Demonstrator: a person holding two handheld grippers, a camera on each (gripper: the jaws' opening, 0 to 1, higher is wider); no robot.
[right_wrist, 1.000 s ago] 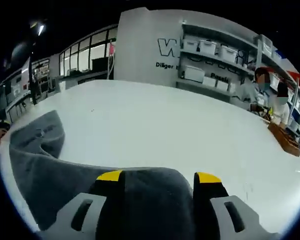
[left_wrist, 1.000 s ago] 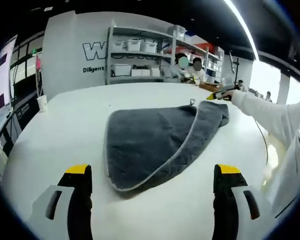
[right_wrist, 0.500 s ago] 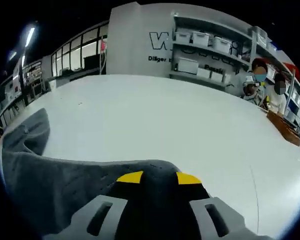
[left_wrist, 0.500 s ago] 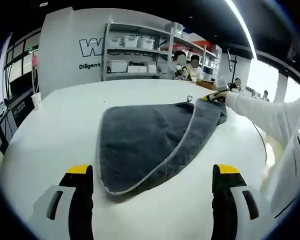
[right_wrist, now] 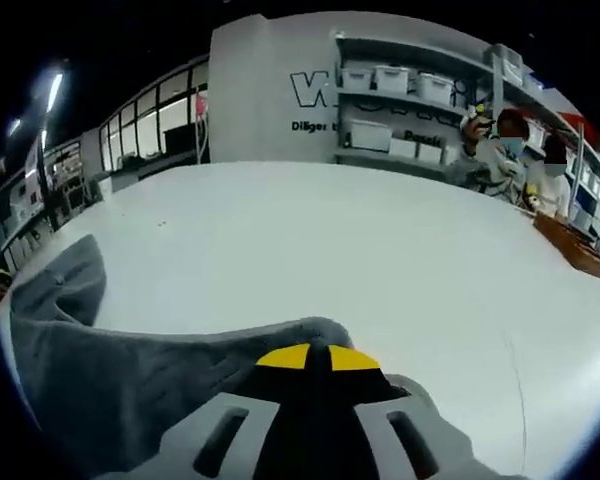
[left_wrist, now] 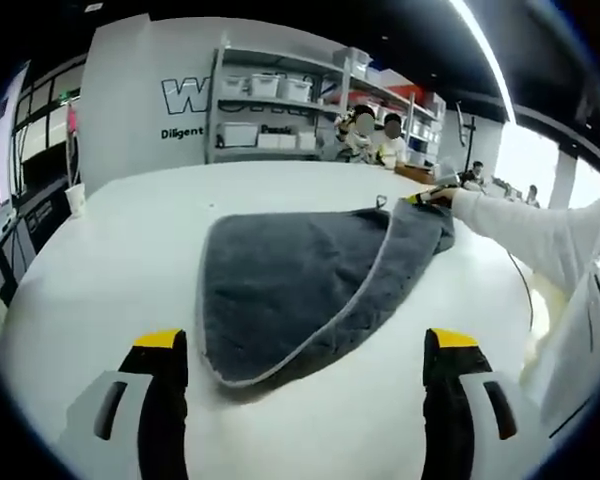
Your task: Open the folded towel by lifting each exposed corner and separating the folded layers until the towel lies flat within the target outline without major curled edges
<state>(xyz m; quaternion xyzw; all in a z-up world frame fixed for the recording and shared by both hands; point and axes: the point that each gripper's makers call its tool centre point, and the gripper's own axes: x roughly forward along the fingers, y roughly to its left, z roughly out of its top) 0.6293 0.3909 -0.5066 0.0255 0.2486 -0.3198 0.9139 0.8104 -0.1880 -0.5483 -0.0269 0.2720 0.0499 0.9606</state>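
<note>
Ahead of my left gripper (left_wrist: 305,345), jaws spread and holding nothing, one grey towel (left_wrist: 300,275) lies folded on the white table (left_wrist: 120,260). My right gripper (right_wrist: 317,355) pinches its far edge; those jaws have drawn together since a second ago. Beyond: shelving (left_wrist: 275,110), two seated people (right_wrist: 525,160).

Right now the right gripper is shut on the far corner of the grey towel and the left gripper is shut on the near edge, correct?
Not quite. The right gripper is shut on the grey towel at its far corner, but the left gripper is open: in the left gripper view its jaws stand wide apart above the white table, holding nothing, with the towel's near edge between them.
</note>
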